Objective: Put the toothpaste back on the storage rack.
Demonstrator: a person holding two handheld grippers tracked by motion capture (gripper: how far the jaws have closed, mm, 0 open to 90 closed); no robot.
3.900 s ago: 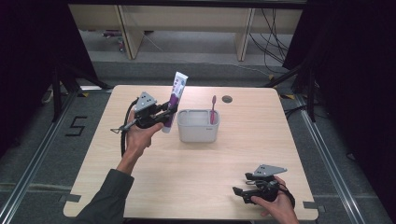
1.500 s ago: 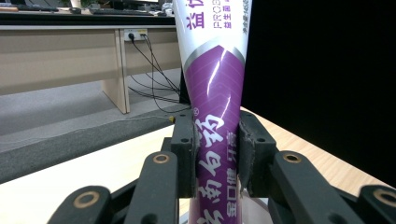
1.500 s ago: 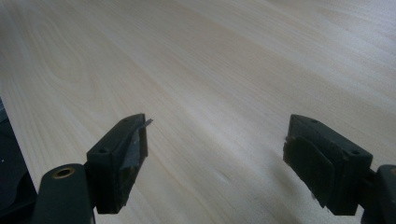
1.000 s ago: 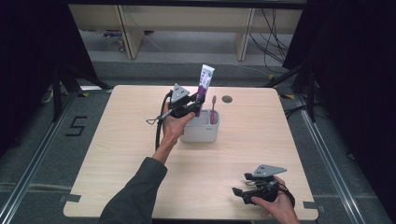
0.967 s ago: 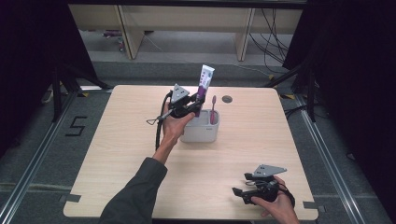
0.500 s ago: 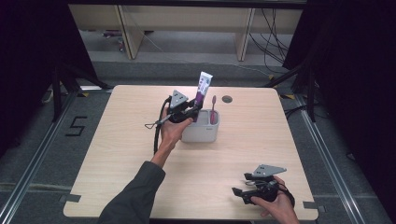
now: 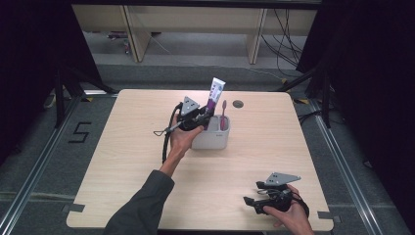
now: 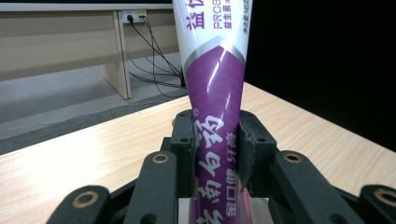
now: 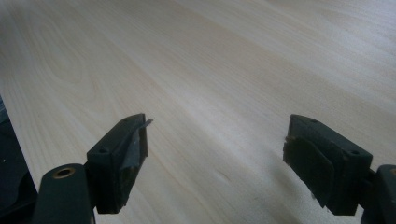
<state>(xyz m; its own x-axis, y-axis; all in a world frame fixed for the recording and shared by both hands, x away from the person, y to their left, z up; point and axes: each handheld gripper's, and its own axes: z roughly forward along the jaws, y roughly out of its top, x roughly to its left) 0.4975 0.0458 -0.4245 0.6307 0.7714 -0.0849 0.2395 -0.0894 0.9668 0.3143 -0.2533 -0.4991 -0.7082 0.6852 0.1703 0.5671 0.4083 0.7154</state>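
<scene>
Toothpaste tube [image 7: 215,97]: purple and white, upright, its lower end already down inside the white holder, its flat crimped end pointing to twelve o'clock of the high view; the step in hand looks like seating it there.
Table [image 7: 122,161]: pale wood; the holder stands just past its centre, toward twelve o'clock.
Holder [image 7: 213,140]: white, open-topped box; the tube is in its nine o'clock half, so a straight drop should clear the walls.
Left gripper [image 7: 198,119]: at the holder's ten o'clock rim, clamped on the tube; in the left gripper view both pads [image 8: 186,154] press the purple lower body.
Right gripper [image 7: 254,204]: resting near the table's five o'clock corner, well apart from the work, jaws spread wide with nothing but bare wood between them.
Toothbrush [image 7: 223,113]: pink, standing in the holder at three o'clock of the tube, close beside it.
Advice: lower until the cap end bottoms out, keep the tube vertical so it does not knock the toothbrush, then part the jaws only slightly and lift away toward nine o'clock.
Risk: letting go early may tip the tall tube against the rim.
</scene>
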